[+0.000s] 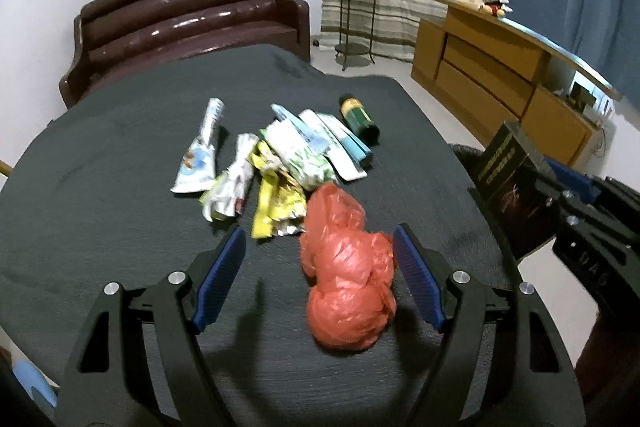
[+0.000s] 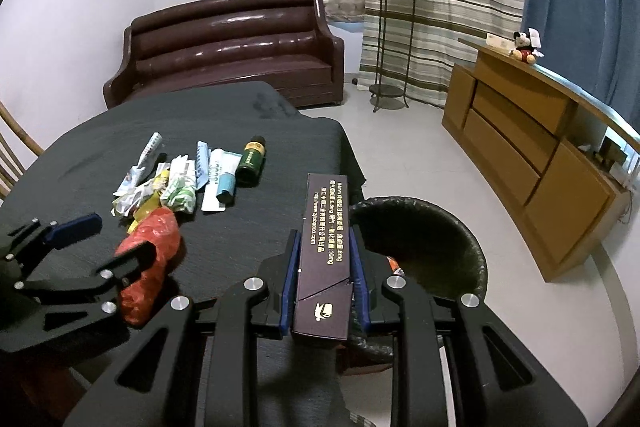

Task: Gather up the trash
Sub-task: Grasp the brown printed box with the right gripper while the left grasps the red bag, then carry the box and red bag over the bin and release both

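The right tongs (image 2: pixel 323 267) are clenching a dark carton (image 2: pixel 325 247) beside the lined bin (image 2: pixel 440 267), seemingly for dropping, while the left tongs (image 1: pixel 320 267) are standing released around a red bag (image 1: pixel 344 283) lying on the dark-clothed tabletop (image 1: pixel 100 207) facing a sofa (image 1: pixel 180 15).

Dim room – soft shadows, fisheye-bent edges, sl. blur.

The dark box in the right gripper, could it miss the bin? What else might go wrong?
Maybe. The dark box sticks far beyond the right gripper, beside the bin's rim, so it might clip it. The left gripper is open around the red bag; crinkly plastic may slip.
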`<state>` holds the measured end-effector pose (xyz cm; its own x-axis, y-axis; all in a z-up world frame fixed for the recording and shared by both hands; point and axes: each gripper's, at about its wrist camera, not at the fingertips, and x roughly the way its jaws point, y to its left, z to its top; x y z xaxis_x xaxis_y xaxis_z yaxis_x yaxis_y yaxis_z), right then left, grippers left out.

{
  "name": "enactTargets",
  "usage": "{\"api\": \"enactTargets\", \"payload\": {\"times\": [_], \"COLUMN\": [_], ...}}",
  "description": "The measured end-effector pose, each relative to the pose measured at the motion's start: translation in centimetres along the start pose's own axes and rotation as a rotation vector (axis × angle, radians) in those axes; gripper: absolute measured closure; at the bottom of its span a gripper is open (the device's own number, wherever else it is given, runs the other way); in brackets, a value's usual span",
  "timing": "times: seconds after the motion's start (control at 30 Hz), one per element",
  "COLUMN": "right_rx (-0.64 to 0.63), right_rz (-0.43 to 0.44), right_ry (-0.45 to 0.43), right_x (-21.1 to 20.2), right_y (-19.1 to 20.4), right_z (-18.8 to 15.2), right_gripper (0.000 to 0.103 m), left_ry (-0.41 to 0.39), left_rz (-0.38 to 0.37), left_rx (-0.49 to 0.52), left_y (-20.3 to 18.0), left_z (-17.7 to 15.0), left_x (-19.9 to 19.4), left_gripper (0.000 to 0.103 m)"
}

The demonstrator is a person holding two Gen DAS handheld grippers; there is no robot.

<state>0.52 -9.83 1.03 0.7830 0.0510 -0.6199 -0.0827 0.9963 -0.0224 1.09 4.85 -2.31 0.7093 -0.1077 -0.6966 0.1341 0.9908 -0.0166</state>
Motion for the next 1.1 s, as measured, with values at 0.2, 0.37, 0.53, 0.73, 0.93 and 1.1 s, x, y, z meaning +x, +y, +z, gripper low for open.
{"api": "enactTargets", "payload": {"times": [0.2,0.37,0.53,0.73,0.93,1.1], "right_rx": [0.012,0.017,0.022,0.037,0.06,0.07], "right_rz": [0.015,0.015,0.008,-0.015,-0.063,-0.106], "right_ry": [0.006,0.006,-0.001,-0.026,-0.048,-0.074], "right_x": [0.4,0.4,0.3,-0.1,-0.2,0.1], "right_y": [-0.5,-0.8,-1.1,-2.1,-4.1,-5.7], "right_z": [-0.4,-0.5,-0.5,-0.2,0.3,0.9], "right_gripper": [0.078,0.078,0.078,0.078,0.078,0.078], "left_ry": [0.041,0.039,0.009,-0.074,-0.11,-0.111], "left_rz": [-0.028,-0.047,-0.07,-0.092,-0.118,-0.162], "left_rx": [0.01,0.006,0.019,0.056,0.074,0.083], "left_y": [-0.6,-0.6,-0.9,-2.2,-4.0,-5.8], "left_z": [-0.5,-0.7,-0.6,0.5,2.5,4.2], "left_x": [1.0,0.8,-0.4,-2.4,-1.5,0.3], "left_gripper": [0.061,0.068,0.069,0.069,0.069,0.069]}}
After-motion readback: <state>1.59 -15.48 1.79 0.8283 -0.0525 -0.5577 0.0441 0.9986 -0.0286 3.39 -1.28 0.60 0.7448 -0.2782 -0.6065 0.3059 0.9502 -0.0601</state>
